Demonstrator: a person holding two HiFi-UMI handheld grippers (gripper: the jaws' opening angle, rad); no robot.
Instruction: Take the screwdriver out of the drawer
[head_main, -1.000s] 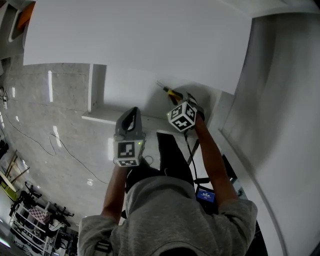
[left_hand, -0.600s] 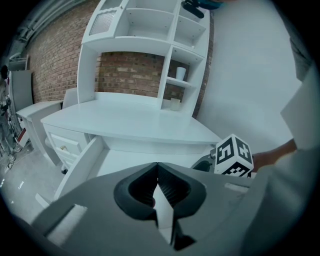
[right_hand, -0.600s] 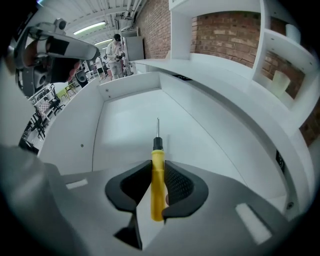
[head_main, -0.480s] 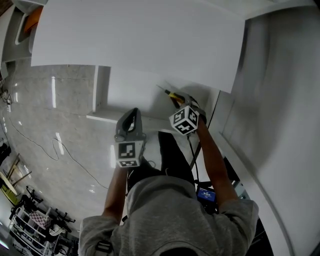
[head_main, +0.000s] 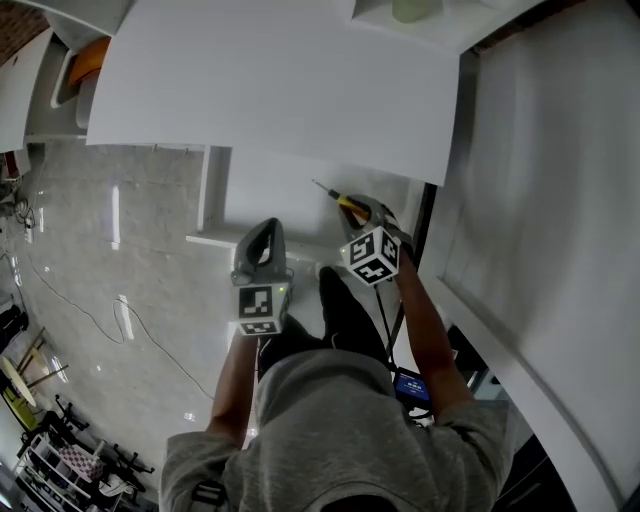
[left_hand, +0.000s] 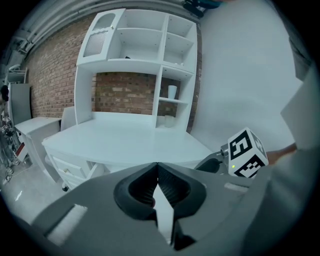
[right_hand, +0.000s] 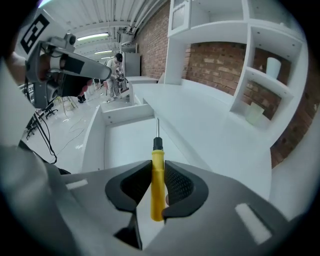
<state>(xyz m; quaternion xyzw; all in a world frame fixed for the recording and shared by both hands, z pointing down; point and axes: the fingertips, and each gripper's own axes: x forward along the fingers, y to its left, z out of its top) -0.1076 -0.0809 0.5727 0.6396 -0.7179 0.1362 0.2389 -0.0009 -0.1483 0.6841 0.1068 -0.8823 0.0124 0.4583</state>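
Squarely gripped in the right tool (right_hand: 158, 165), the screwdriver (right_hand: 157, 187) juts forward.

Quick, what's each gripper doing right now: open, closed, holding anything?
Left gripper: closed, nothing between its jaws.
Right gripper: closed on the yellow screwdriver.

Right claw (head_main: 352, 207) grips screwdriver (head_main: 334, 195) over open drawer (head_main: 262, 188); left claw (head_main: 264, 226) just beside.

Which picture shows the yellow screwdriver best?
The right gripper view: the screwdriver sits big in the middle, its yellow handle pinched in the right tongs. The head view shows the screwdriver only tiny. The left gripper view misses it.
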